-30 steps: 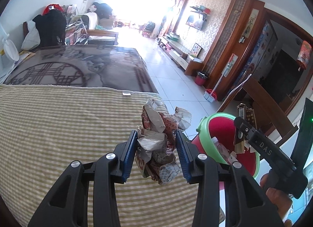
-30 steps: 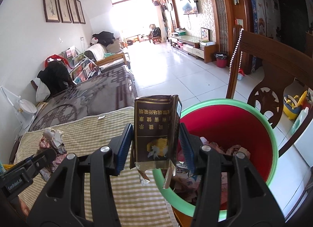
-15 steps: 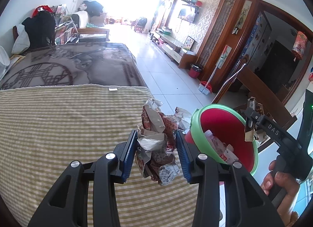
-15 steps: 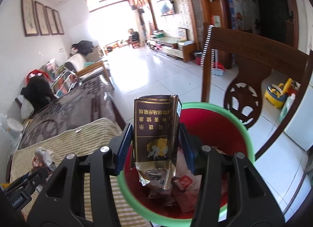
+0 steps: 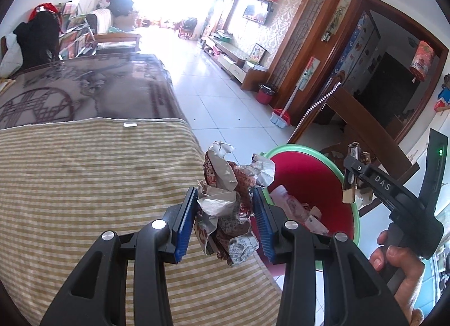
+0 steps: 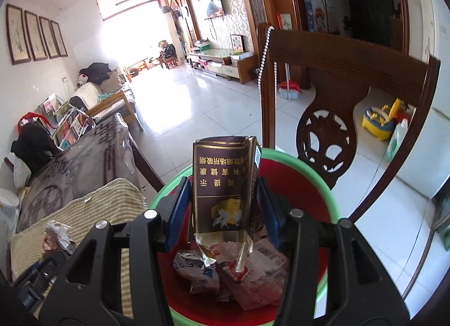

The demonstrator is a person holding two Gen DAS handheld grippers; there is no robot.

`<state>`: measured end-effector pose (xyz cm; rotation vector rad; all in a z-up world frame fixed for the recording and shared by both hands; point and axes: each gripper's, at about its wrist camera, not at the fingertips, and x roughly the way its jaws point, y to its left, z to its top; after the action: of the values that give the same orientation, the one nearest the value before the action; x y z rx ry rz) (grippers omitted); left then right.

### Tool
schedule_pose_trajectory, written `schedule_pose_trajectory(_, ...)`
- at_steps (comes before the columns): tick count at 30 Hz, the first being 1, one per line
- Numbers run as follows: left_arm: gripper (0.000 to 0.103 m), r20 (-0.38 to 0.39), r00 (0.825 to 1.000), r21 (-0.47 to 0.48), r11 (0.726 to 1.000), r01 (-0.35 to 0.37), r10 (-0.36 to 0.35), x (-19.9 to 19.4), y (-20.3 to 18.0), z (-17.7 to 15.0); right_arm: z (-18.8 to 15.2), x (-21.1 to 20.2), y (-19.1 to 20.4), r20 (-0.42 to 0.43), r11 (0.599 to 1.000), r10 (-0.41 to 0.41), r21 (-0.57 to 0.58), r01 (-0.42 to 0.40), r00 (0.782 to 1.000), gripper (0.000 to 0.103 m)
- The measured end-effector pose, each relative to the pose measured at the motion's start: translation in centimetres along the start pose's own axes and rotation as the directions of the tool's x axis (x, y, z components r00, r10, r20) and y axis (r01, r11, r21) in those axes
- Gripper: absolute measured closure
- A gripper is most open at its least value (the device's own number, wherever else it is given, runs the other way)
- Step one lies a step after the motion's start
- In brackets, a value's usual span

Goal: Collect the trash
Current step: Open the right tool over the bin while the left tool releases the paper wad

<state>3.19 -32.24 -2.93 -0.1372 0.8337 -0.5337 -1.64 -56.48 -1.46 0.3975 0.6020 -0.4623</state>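
My left gripper (image 5: 223, 213) is shut on a crumpled wad of paper wrappers (image 5: 225, 199), held over the right edge of the striped tablecloth (image 5: 84, 185) beside the bin. The red bin with a green rim (image 5: 306, 177) stands just right of the table edge with wrappers inside. My right gripper (image 6: 223, 208) is shut on a torn brown cigarette pack (image 6: 225, 185), held upright over the bin's (image 6: 298, 182) mouth. In the left wrist view the right gripper (image 5: 354, 180) hangs over the bin's far rim, held by a hand (image 5: 399, 264).
A dark wooden chair (image 6: 332, 95) stands right behind the bin. The table carries a grey patterned cloth (image 5: 84, 90) beyond the striped one. White tiled floor (image 6: 197, 101) runs toward a bright window. A yellow toy (image 6: 379, 123) and a bottle (image 6: 396, 137) sit at right.
Both grippers moved toward the bin. The pack shifted from beside the bin's rim to over its opening. The paper wad came to the table's edge, closer to the bin.
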Motion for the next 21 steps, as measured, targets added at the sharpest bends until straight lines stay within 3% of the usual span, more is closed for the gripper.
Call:
schedule_pose_trajectory(3, 0.065, -0.009, 1.0, 0.014, 1.0, 0.013, -0.013, 0.6, -0.7, 0.0, 0.0, 0.1, 0.1, 0.006, 1.0, -0.021, -0.01, 0.021, 1.0, 0.056)
schedule_pose_trajectory(5, 0.065, -0.018, 0.999, 0.013, 0.999, 0.039, -0.039, 1.2, -1.4, 0.2, 0.1, 0.2, -0.1, 0.008, 0.998, -0.058, -0.007, 0.058, 0.998, 0.05)
schedule_pose_trajectory(7, 0.065, -0.026, 0.996, 0.011, 0.997, 0.08, -0.08, 1.7, -2.1, 0.7, 0.2, -0.2, -0.4, 0.037, 0.994, -0.104, 0.028, 0.103, 0.994, 0.015)
schedule_pose_trajectory(8, 0.065, -0.031, 0.995, 0.015, 0.995, 0.099, -0.098, 2.0, -2.6, 1.0, 0.4, -0.7, -1.0, 0.073, 0.99, -0.131, 0.066, 0.126, 0.989, 0.012)
schedule_pose_trajectory(11, 0.063, -0.044, 0.987, 0.046, 0.987, 0.154, -0.152, 3.2, -5.0, 1.7, 0.6, -1.9, -2.3, 0.138, 0.974, -0.198, 0.142, 0.178, 0.97, 0.008)
schedule_pose_trajectory(13, 0.053, -0.058, 0.981, 0.079, 0.978, 0.19, -0.186, 4.1, -6.7, 2.2, 0.7, -2.8, -3.1, 0.185, 0.956, -0.254, 0.196, 0.218, 0.949, 0.007)
schedule_pose_trajectory(16, 0.03, -0.082, 0.974, 0.112, 0.969, 0.22, -0.212, 5.0, -8.3, 2.2, 0.7, -4.1, -3.9, 0.243, 0.938, -0.297, 0.253, 0.236, 0.923, 0.005)
schedule_pose_trajectory(18, 0.025, -0.07, 0.974, 0.121, 0.967, 0.224, -0.217, 4.7, -8.3, 2.0, 0.6, -4.6, -4.0, 0.272, 0.933, -0.307, 0.273, 0.232, 0.912, 0.005)
schedule_pose_trajectory(21, 0.021, -0.051, 0.979, 0.1, 0.974, 0.203, -0.198, 3.6, -7.0, 1.7, 0.7, -4.3, -3.3, 0.263, 0.944, -0.286, 0.243, 0.224, 0.921, 0.005)
